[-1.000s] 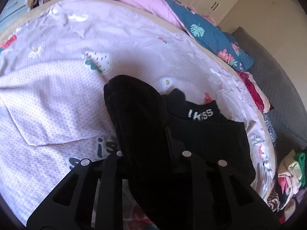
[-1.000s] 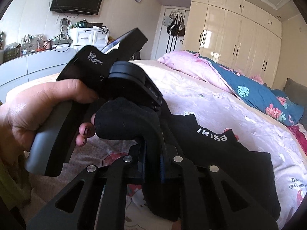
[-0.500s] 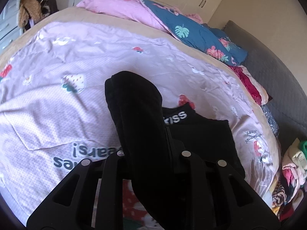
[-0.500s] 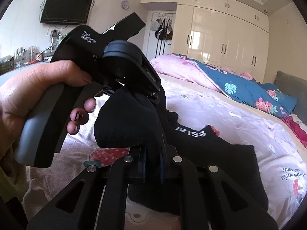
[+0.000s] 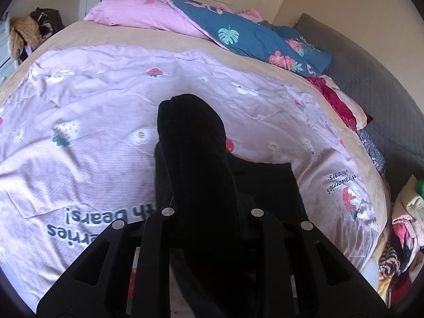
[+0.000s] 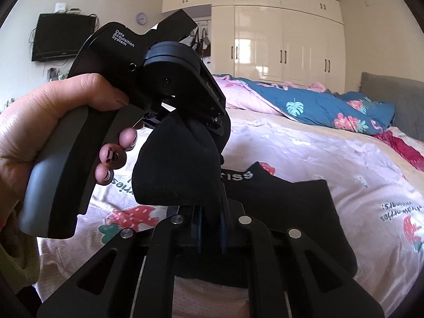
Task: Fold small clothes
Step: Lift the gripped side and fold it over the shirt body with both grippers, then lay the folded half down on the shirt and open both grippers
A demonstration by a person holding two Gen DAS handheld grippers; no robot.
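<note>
**Two grips on one black sock, its mate loose below**

Bedroom, pink strawberry-print quilt (image 5: 100,159) spread over the bed. Both tongs are clenched on the same black sock (image 6: 180,167), lifted off the quilt: the left tongs (image 6: 212,122) pinch it from above, the right tongs (image 6: 210,228) clamp it from below. A second black sock (image 6: 286,212), lettered at the cuff, lies flat on the quilt at about 3 o'clock of the held one. Judged risk: with the fabric bunched between two close grips, releasing either could let the fold spring open, or drop it askew onto its mate.
</note>
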